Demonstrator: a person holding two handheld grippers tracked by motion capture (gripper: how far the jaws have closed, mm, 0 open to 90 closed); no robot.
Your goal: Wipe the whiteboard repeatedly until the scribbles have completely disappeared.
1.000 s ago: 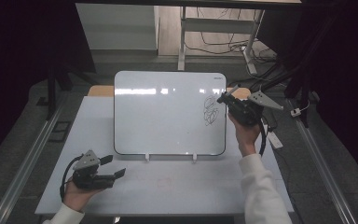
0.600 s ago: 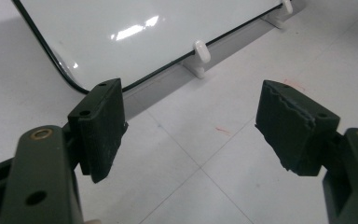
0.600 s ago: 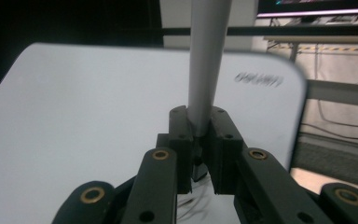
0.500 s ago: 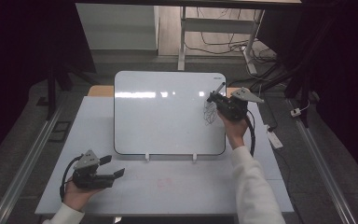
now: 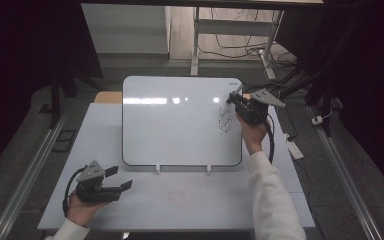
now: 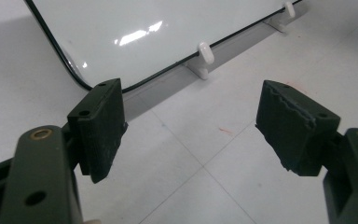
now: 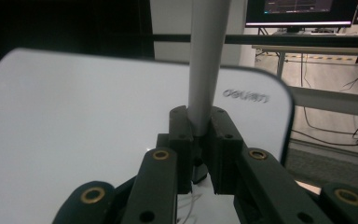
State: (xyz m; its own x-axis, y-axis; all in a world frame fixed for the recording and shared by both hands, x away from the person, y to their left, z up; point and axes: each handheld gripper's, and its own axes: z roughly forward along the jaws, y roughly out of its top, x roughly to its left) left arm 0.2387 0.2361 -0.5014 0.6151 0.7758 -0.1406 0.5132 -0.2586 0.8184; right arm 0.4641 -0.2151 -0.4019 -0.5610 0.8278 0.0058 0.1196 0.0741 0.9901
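From above, a glossy white whiteboard (image 5: 180, 120) with rounded corners stands propped on a pale table (image 5: 190, 200); a black scribble (image 5: 226, 120) marks its right edge, where the right gripper (image 5: 236, 96) pinches a marker (image 5: 238, 91). Near the board's lower left corner, the left gripper (image 6: 191, 126) spreads matte black, rough-edged jaws over bare tabletop. Against the board's upper right corner, the right gripper's jaws clamp the smooth grey cylindrical marker (image 7: 207, 60) upright between them

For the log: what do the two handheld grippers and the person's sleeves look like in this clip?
Both are black two-jaw tools. The left claw and the right claw each carry a grey three-cornered plate and trail a black cable. Brass-coloured rivets dot the linkages, and the pads are black with worn edges. The sleeves are white.
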